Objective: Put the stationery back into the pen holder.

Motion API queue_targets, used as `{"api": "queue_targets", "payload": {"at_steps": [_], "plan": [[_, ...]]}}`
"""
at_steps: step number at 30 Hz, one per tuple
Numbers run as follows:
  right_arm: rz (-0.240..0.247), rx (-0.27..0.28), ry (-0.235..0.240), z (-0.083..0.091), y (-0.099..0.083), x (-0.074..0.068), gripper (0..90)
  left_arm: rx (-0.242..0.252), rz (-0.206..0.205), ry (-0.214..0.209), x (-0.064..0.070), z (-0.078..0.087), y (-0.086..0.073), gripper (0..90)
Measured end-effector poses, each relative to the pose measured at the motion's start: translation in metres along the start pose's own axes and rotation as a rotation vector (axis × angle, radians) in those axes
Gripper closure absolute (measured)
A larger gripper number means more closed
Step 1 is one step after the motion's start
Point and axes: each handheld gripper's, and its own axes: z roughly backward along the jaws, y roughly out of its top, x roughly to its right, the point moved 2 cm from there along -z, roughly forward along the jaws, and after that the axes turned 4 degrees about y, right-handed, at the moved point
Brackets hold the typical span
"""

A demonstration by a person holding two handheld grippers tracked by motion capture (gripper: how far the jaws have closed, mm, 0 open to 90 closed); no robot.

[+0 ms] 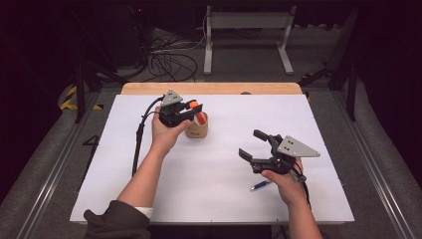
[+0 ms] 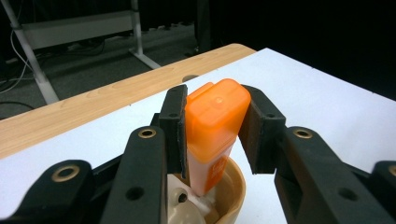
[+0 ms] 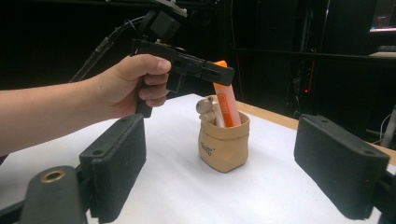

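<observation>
Left tool [image 1: 193, 110] is gripping the orange plastic marker [image 2: 214, 128] inside the small tan pouch-shaped holder [image 3: 223, 141]; right tool [image 1: 253, 144] hangs wide open.

Near the upper middle of the high view, the small tan pouch-shaped holder [image 1: 196, 130] stands as the one upright obstacle on the white table top [image 1: 224, 199], and its mouth is crowded by an orange-capped marker [image 1: 198, 112] and a pale beige figure [image 3: 205, 108], with the left gripper [image 1: 191, 110] closed round the marker's cap just above. Toward the lower right, a blue pen [image 1: 260, 185] lies flat beside the right gripper [image 1: 252, 145], whose jaws stand wide apart. The broad middle, the lower left and the far right of the white top lie bare for passing.
</observation>
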Motion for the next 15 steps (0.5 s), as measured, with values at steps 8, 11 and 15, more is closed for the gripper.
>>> {"api": "queue_targets", "payload": {"at_steps": [8,11,15], "plan": [[0.001,0.001,0.0,0.0002,0.0004,-0.0002,17.3,0.001,-0.006,0.004,-0.0018,-0.0019,0.0006,65.0],[0.0,0.001,0.001,0.0002,0.0004,-0.0003,17.4,0.001,0.003,0.002,-0.0022,-0.0032,0.0012,65.0],[-0.001,-0.001,0.002,-0.0001,0.0002,-0.0003,17.6,-0.015,0.007,0.001,-0.0023,-0.0043,0.0034,65.0]]}}
